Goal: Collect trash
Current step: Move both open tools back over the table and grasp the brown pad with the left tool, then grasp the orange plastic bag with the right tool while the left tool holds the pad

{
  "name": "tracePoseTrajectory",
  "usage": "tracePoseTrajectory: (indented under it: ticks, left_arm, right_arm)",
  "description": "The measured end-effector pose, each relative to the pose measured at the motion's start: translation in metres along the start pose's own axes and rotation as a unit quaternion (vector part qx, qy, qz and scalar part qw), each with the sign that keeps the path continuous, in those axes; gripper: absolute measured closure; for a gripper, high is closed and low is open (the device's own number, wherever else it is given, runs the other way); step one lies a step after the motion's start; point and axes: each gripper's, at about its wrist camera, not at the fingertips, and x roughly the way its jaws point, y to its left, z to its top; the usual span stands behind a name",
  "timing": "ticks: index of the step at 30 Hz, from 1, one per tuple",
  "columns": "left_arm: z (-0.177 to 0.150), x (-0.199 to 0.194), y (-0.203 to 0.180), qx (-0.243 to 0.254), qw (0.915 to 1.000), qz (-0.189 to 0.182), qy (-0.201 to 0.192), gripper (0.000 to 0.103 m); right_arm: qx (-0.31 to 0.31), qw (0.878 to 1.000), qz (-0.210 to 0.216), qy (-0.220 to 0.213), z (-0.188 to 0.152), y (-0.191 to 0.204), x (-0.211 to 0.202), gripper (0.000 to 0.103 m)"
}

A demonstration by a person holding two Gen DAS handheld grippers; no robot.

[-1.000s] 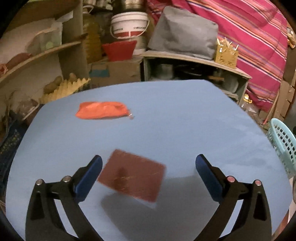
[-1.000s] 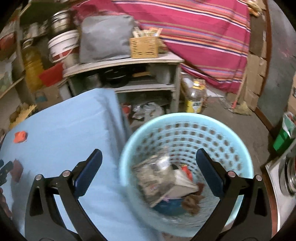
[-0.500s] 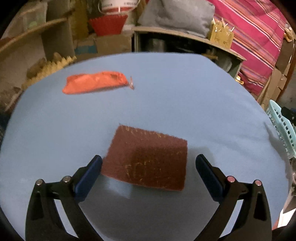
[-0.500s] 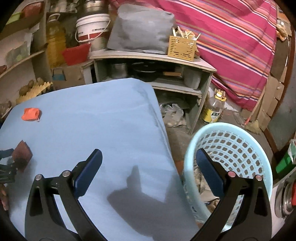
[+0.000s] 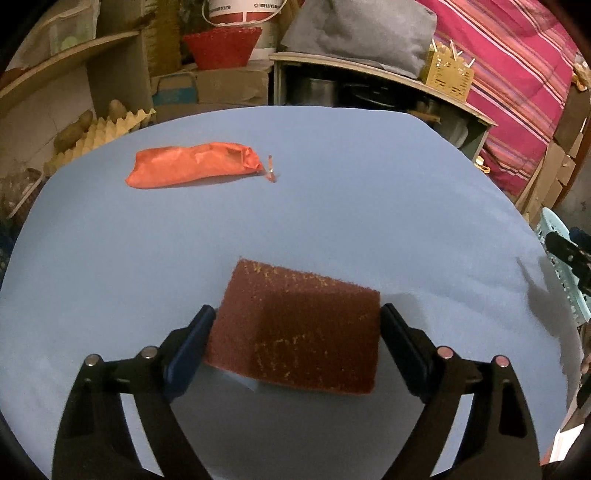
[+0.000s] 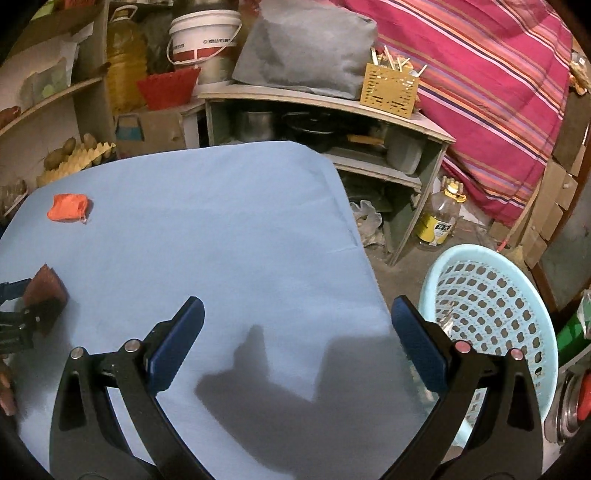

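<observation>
A dark red-brown scouring pad (image 5: pixel 299 328) lies on the blue table between the fingers of my left gripper (image 5: pixel 297 339), which press its two sides. The pad also shows at the left edge of the right wrist view (image 6: pixel 46 291). An orange crumpled wrapper (image 5: pixel 192 164) lies farther back on the left; it also shows in the right wrist view (image 6: pixel 68 208). My right gripper (image 6: pixel 295 343) is open and empty above the table's right front part. The light blue trash basket (image 6: pixel 491 299) stands on the floor right of the table.
The blue table (image 6: pixel 221 229) ends at a right edge near the basket. Behind it stand a shelf unit (image 6: pixel 332 107) with pots, a yellow holder (image 6: pixel 389 90), a white bucket (image 6: pixel 201 35) and a red basket (image 6: pixel 168 88). A bottle (image 6: pixel 439 218) stands on the floor.
My left gripper has come down over the scouring pad and its fingers have closed in on the pad's sides. My right gripper has swung left from over the basket to over the table.
</observation>
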Motion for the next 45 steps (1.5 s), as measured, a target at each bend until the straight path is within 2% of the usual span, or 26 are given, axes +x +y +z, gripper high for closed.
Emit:
tracePoseTrajectory:
  ticks: [5, 9, 17, 22, 24, 29, 35, 38, 41, 42, 44, 45]
  left_arm:
    - [0.001, -0.012, 0.01, -0.008, 0.9998, 0.011, -0.015, 0.016]
    - [0.006, -0.038, 0.028, -0.013, 0.9986, 0.024, -0.045, 0.016]
    - [0.009, -0.079, 0.079, -0.037, 0.9921, 0.073, -0.095, 0.016]
    - [0.013, -0.093, 0.125, -0.083, 0.9847, 0.099, -0.117, 0.016]
    - [0.015, -0.097, 0.143, -0.097, 0.9808, 0.118, -0.121, 0.016]
    - [0.018, -0.104, 0.166, -0.116, 0.9756, 0.132, -0.132, 0.016]
    - [0.02, -0.108, 0.187, -0.149, 0.9708, 0.131, -0.136, 0.016]
    - [0.021, -0.113, 0.2, -0.174, 0.9663, 0.125, -0.142, 0.016]
    - [0.022, -0.115, 0.208, -0.188, 0.963, 0.127, -0.146, 0.016]
    - [0.023, -0.115, 0.209, -0.19, 0.9622, 0.128, -0.147, 0.016]
    - [0.024, -0.115, 0.209, -0.192, 0.9618, 0.126, -0.149, 0.016]
    - [0.025, -0.115, 0.209, -0.191, 0.9617, 0.128, -0.149, 0.016]
  right_arm:
    - [0.002, 1.0, 0.014, 0.002, 0.002, 0.02, 0.002, 0.004]
    - [-0.011, 0.999, 0.031, 0.008, 0.001, 0.047, 0.007, 0.004]
    - [-0.025, 0.996, 0.086, 0.017, 0.006, 0.11, 0.011, 0.004]
    - [-0.039, 0.994, 0.106, 0.015, 0.014, 0.15, 0.016, 0.004]
    - [-0.04, 0.993, 0.108, 0.017, 0.02, 0.167, 0.023, 0.004]
    - [-0.06, 0.99, 0.125, 0.02, 0.044, 0.211, 0.041, 0.004]
    - [-0.081, 0.988, 0.128, 0.029, 0.076, 0.262, 0.074, 0.004]
    - [-0.088, 0.988, 0.126, 0.018, 0.094, 0.281, 0.086, 0.004]
    - [-0.112, 0.988, 0.109, 0.021, 0.102, 0.298, 0.104, 0.005]
    - [-0.116, 0.988, 0.103, 0.026, 0.104, 0.301, 0.111, 0.005]
    - [-0.119, 0.987, 0.102, 0.038, 0.105, 0.303, 0.12, 0.012]
    - [-0.121, 0.987, 0.097, 0.045, 0.104, 0.304, 0.124, 0.022]
